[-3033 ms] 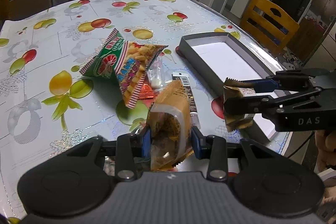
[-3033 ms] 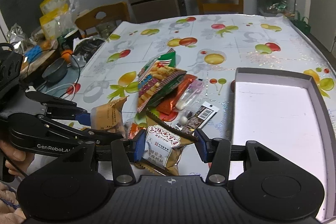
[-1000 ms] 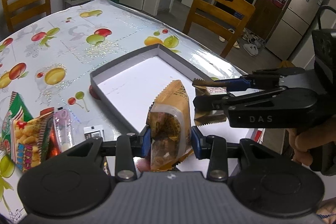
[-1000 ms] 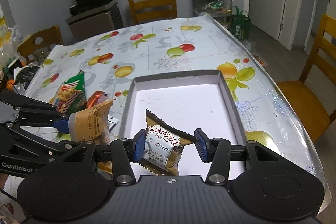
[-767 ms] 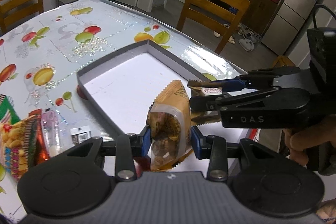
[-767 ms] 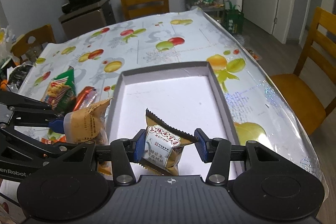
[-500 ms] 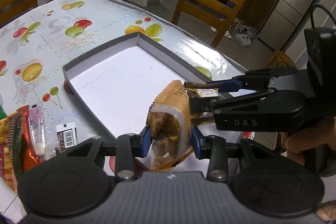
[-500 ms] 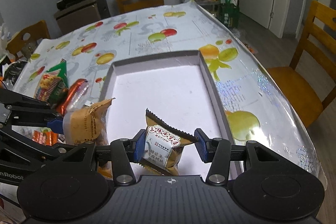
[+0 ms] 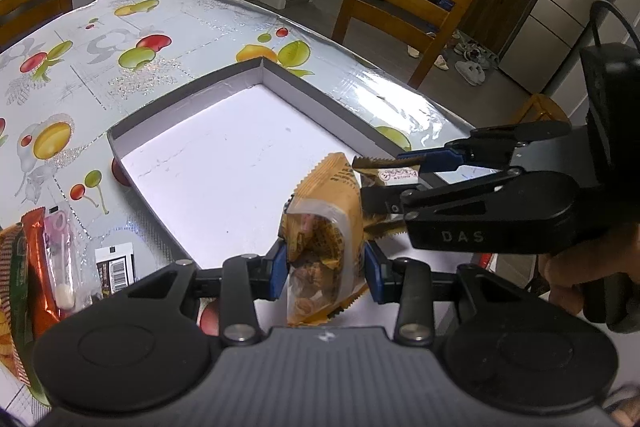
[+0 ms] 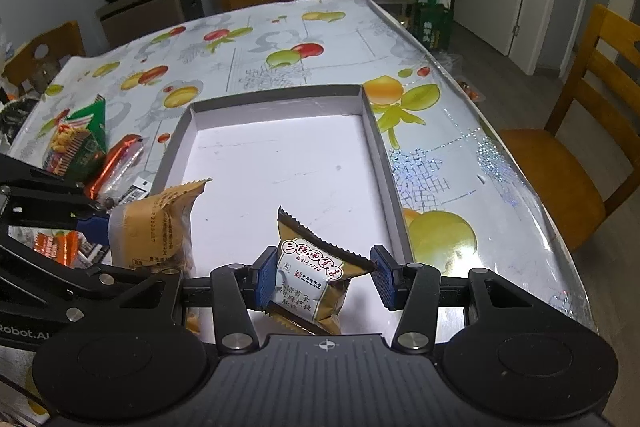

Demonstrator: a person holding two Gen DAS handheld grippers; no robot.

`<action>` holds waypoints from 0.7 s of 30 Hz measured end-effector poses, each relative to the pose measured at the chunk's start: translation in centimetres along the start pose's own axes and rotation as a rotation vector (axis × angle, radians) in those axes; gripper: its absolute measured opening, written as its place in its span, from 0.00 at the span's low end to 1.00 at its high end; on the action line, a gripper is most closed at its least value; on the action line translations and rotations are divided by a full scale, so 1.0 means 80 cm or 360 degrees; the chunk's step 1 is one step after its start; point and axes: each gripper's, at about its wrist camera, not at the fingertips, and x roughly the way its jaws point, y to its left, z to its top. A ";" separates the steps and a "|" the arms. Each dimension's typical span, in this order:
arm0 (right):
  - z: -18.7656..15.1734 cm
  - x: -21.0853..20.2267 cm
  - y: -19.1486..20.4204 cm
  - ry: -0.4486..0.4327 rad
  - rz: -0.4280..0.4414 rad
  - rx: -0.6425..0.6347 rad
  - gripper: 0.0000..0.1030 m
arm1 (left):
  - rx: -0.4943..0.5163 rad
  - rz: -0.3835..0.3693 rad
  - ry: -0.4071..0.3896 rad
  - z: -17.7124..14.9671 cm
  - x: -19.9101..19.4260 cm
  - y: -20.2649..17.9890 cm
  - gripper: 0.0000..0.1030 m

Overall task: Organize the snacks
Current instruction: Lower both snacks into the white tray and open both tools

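While both are hovering over the tray [image 10: 380, 143], the left gripper [image 9: 326, 269] fingers are clamping an orange packet [image 9: 326, 227]; the right gripper [image 10: 318, 279] fingers are pinching a brown packet [image 10: 312, 279].

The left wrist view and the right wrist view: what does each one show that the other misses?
Only the left wrist view shows a fridge, shoes on the floor and a hand gripping the right gripper.

Only the right wrist view shows the green snack bag whole and the printed face of the brown packet.

Both show the grey tray with nothing lying in it, and the orange packet held in the left gripper's jaws.
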 end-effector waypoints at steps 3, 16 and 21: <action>0.001 0.005 0.003 0.0013 -0.0009 -0.0045 0.48 | -0.0012 0.0006 0.0015 0.003 0.008 0.001 0.35; -0.001 0.024 0.002 0.0070 -0.0050 -0.0128 0.49 | -0.0005 0.0025 0.0043 0.007 0.036 0.006 0.35; -0.001 0.028 0.001 0.0086 -0.0048 -0.0128 0.50 | 0.0009 0.0023 0.0042 0.010 0.042 0.003 0.36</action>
